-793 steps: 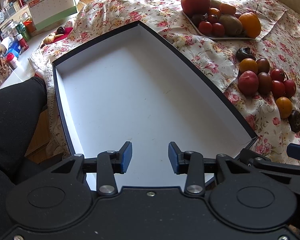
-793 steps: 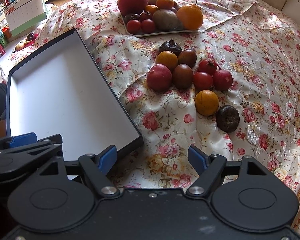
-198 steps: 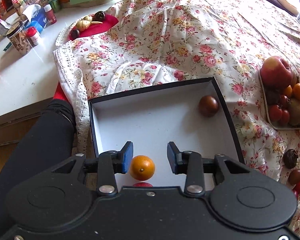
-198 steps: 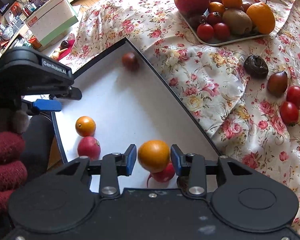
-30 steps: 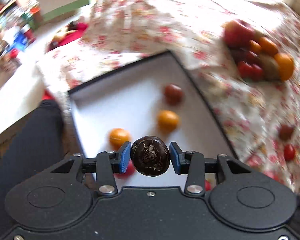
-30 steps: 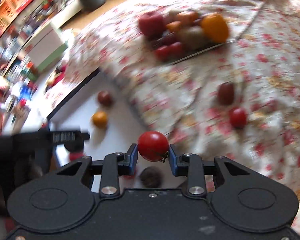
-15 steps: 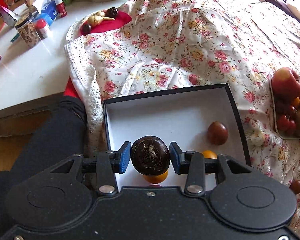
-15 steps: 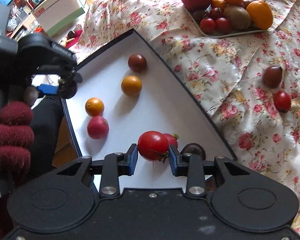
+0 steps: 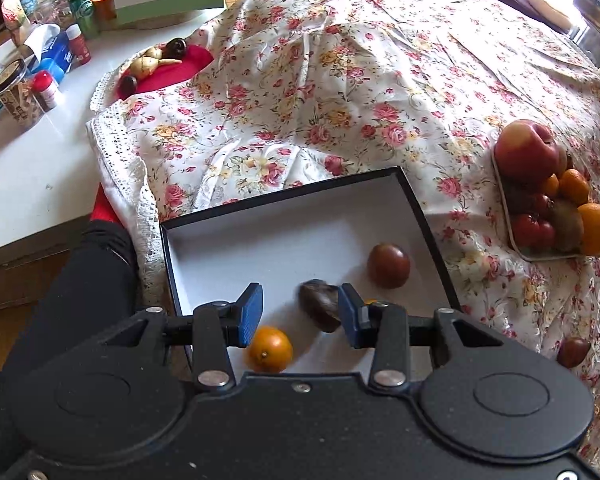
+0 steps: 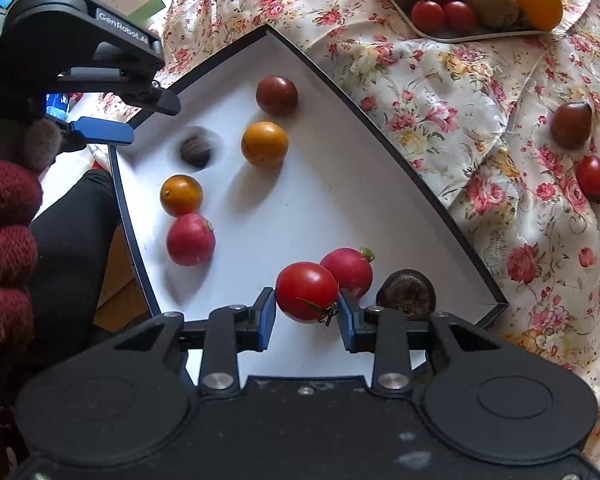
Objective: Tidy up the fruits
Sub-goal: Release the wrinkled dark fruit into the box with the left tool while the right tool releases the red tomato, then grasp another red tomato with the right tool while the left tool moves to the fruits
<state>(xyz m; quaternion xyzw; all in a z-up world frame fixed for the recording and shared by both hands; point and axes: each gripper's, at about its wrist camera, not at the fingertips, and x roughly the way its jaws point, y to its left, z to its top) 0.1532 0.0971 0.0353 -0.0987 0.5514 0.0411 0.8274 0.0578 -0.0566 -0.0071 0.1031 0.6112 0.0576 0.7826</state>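
Note:
The black box with a white floor (image 9: 284,196) (image 10: 380,128) lies on the flowered cloth. My left gripper (image 9: 300,312) (image 10: 140,116) stands open above its far left corner. Under it a dark wrinkled fruit (image 9: 318,310) (image 10: 196,151) looks blurred and is free of the pads. My right gripper (image 10: 306,312) is shut on a red tomato (image 10: 306,291), low over the near end of the box. Inside lie a brown tomato (image 10: 277,95) (image 9: 389,265), a yellow-orange fruit (image 10: 265,144), a small orange (image 10: 181,195) (image 9: 270,349), two red fruits (image 10: 191,239) and another dark fruit (image 10: 407,294).
A tray (image 10: 472,34) (image 9: 504,208) piled with apple, oranges, kiwi and tomatoes sits beyond the box. On the cloth lie a brown fruit (image 10: 571,124) and a red tomato (image 10: 594,178). A person's red knitted glove (image 10: 4,220) and black trouser leg (image 9: 80,280) are left of the box.
My left gripper has opened and let go of the dark wrinkled fruit, which has dropped into the box. The right gripper, still holding the tomato, has come lower over the box.

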